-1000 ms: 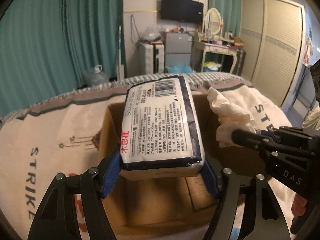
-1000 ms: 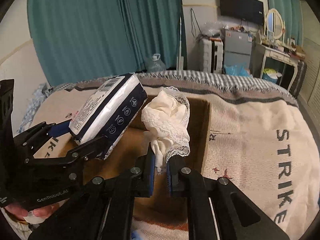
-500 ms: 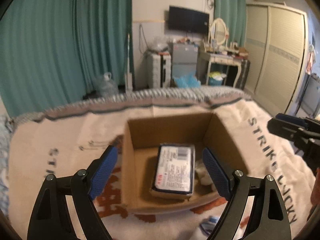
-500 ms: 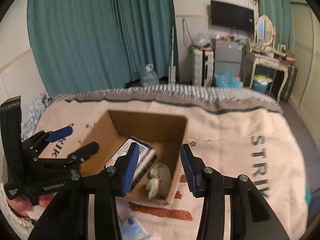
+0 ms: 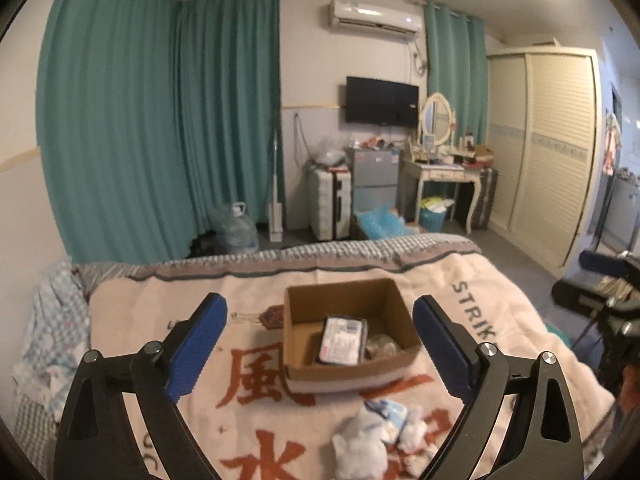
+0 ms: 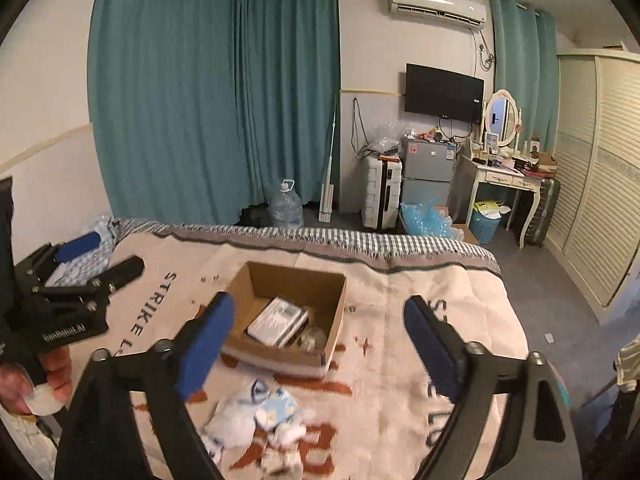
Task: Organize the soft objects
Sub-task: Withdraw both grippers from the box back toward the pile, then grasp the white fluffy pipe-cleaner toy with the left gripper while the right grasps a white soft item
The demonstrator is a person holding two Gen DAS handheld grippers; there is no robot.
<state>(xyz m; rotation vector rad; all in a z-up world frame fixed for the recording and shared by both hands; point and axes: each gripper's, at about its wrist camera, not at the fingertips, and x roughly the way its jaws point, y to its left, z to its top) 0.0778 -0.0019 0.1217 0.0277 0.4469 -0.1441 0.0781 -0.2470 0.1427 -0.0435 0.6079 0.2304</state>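
Note:
A cardboard box [image 5: 390, 306] sits on the bed's patterned blanket [image 5: 248, 384]. In it lie a white and navy tissue pack [image 5: 342, 340] and a cream lace cloth [image 5: 382, 346]. The box [image 6: 338, 312], pack [image 6: 276, 320] and cloth [image 6: 312, 336] also show in the right wrist view. My left gripper [image 5: 320, 344] is open and empty, held high and back from the box. My right gripper [image 6: 318, 344] is open and empty too. A heap of white and light-blue soft items [image 5: 376, 436] lies on the blanket in front of the box, also in the right wrist view [image 6: 260, 412].
A patterned cloth [image 5: 52, 332] lies at the bed's left edge. Beyond the bed stand teal curtains [image 5: 160, 120], a water jug [image 5: 236, 230], a suitcase [image 5: 330, 202], a dressing table [image 5: 444, 172] and a wardrobe [image 5: 548, 148]. The other gripper [image 5: 600, 292] hangs at the right.
Both grippers opened and let the tissue pack and lace cloth go into the box. Both then rose and pulled back, so the box looks smaller and the soft heap came into view.

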